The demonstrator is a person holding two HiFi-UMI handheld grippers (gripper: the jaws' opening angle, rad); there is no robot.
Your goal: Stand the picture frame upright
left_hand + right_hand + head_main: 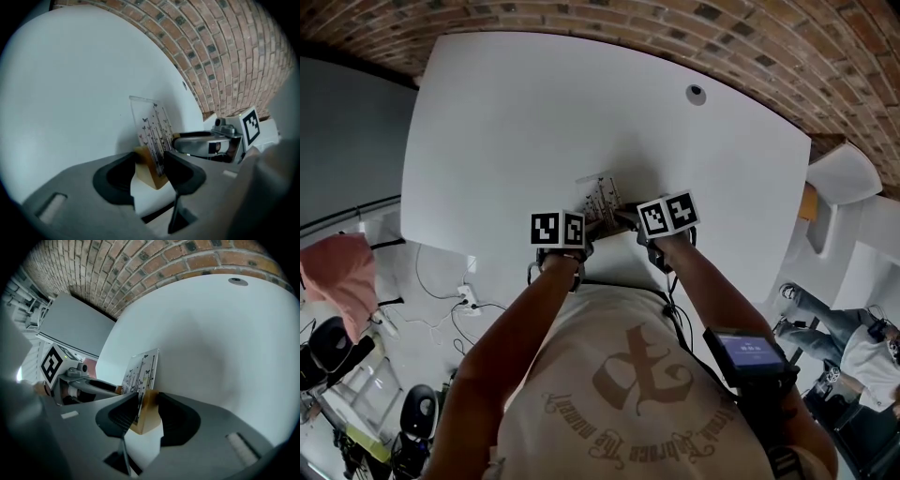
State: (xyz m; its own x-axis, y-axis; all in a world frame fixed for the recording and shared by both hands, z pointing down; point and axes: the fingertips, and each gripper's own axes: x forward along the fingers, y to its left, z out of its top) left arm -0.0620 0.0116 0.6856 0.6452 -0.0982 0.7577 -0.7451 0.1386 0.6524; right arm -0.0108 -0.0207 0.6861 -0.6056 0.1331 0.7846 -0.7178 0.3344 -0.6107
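The picture frame is a clear panel printed with small butterflies, set in a wooden base. It stands upright on the white table near its front edge. My left gripper holds one end of the base and my right gripper the other. In the left gripper view the wooden base sits between the pads of my left gripper, with the panel rising above. In the right gripper view my right gripper is pressed on the base below the panel.
A round cable hole lies at the table's far right. A white chair stands to the right, and a seated person is beyond it. Cables and a power strip lie on the floor at the left, near a pink cloth.
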